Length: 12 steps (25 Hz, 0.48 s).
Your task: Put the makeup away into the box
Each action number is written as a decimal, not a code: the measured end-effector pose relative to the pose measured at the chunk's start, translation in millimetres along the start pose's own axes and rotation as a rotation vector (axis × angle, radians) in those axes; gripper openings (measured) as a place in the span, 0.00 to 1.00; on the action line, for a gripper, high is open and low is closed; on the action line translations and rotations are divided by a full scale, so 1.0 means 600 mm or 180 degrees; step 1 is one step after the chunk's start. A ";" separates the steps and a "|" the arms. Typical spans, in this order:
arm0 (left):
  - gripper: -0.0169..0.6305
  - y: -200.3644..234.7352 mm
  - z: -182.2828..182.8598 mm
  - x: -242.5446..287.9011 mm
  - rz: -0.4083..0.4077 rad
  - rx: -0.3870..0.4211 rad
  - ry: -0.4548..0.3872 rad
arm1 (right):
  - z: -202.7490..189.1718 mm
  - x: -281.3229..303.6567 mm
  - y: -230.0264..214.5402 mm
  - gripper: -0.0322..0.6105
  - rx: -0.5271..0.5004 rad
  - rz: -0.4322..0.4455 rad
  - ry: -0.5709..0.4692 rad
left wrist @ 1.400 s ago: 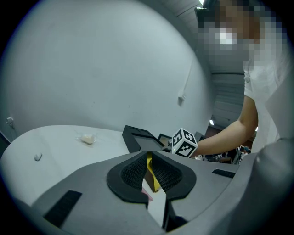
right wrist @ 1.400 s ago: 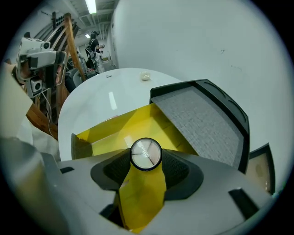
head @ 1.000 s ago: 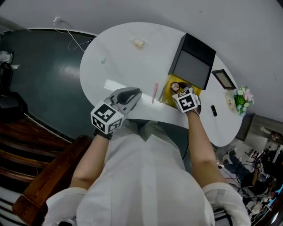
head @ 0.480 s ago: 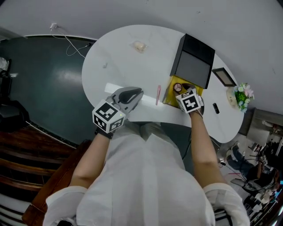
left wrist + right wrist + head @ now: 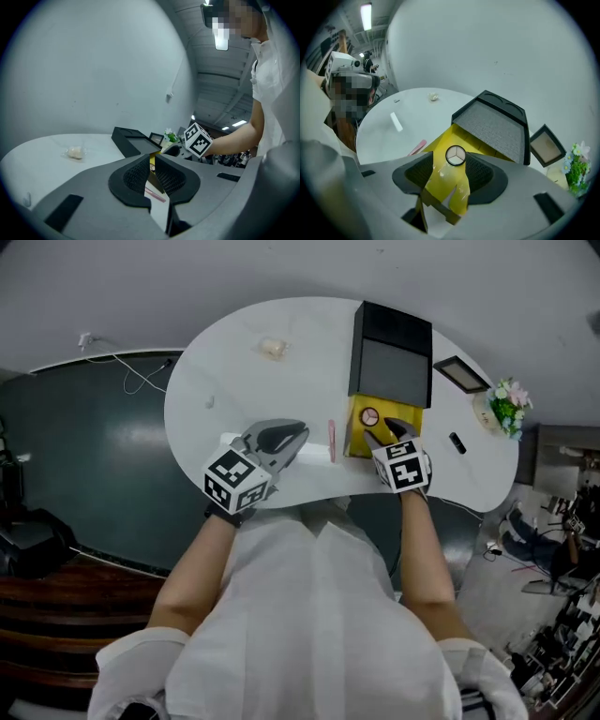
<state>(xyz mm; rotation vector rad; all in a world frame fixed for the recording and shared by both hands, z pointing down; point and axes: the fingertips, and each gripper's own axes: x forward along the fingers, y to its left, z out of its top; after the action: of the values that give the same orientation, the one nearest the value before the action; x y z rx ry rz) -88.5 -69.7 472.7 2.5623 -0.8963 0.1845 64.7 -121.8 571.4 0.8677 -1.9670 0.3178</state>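
Stowing of makeup, box stage. The right hand-held gripper is poised over the yellow-lined cardboard box at lower centre of its own view, jaws spread wide. The small round black-rimmed compact with a three-part white face shows between the jaw tips and seems to lie in the box rather than be pinched (contact with one pad cannot be ruled out). The box's black hinged lid stands open at upper right. The left hand-held gripper sits at lower left of the head view, jaws a narrow slit apart and holding nothing. A slim pink stick lies flat on the white oval worktop, just left of the box and not yet stowed.

To finish this step well, lift the right jaws straight up while spread, clear of the yellow walls, so the compact is not dragged out. The thin stick probably calls for a low pinch across its middle.

No brand, label or lettering is legible.
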 end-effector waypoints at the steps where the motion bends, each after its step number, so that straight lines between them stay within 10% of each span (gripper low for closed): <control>1: 0.06 -0.001 0.002 0.005 -0.0053 0.0031 0.0019 | 0.002 -0.007 0.003 0.38 0.0074 -0.0033 -0.0058; 12: 0.07 -0.025 -0.002 0.029 -0.0501 0.0224 0.0206 | 0.037 -0.072 0.085 0.21 0.0840 -0.0316 -0.0631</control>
<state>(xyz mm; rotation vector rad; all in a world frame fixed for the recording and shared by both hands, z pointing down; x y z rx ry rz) -65.7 -68.7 473.0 2.6614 -0.6724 0.2547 29.0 -77.7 529.6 1.2018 -2.0844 0.4552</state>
